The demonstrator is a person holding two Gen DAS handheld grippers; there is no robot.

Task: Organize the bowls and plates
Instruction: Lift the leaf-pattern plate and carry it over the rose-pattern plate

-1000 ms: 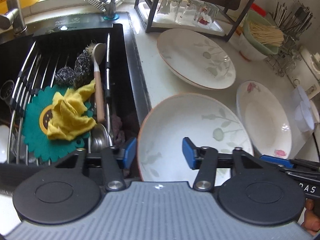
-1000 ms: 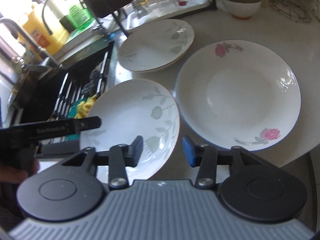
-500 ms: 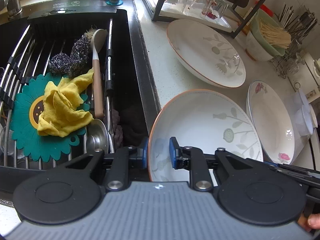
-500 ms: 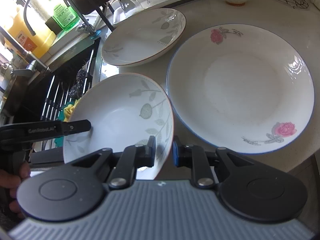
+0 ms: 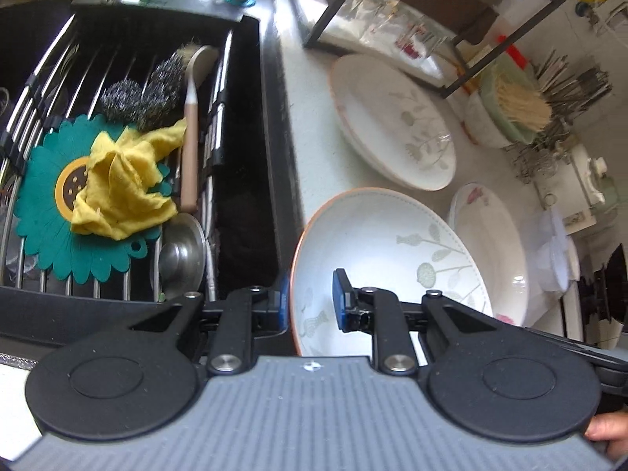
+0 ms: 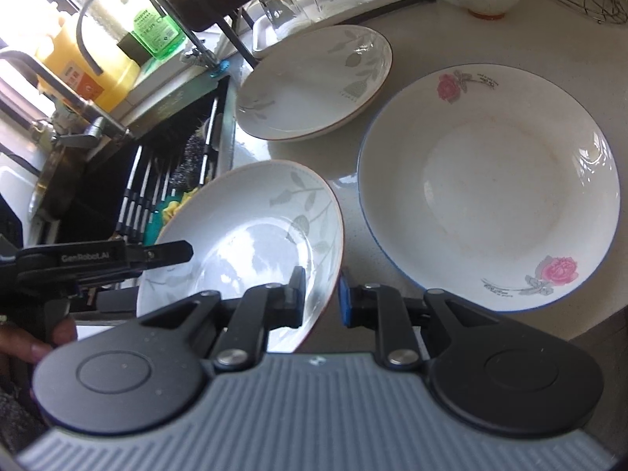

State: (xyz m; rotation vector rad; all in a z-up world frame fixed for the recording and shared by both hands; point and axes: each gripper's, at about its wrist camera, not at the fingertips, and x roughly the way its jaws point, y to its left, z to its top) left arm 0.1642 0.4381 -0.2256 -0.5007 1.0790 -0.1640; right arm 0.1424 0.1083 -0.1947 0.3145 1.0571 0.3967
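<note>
White with grey leaves, the near plate [image 5: 392, 251] is held up off the table [image 6: 412, 51], tilted. The left gripper [image 5: 310, 306] has its jaws pinched on the plate's left rim, one finger inside and one outside. The right gripper [image 6: 322, 294] has its jaws pinched on the right rim the same way. Just right of this plate, a rose plate [image 6: 490, 184] lies flat on the table. Farther back, a second leaf plate [image 6: 314, 82] lies flat too, apart from the others. To the left is the black sink [image 5: 251, 180], with a yellow cloth [image 5: 121, 180] on a green mat [image 5: 47, 212]. Far back stands a rack [image 6: 243, 43] with glasses [image 6: 278, 0].
</note>
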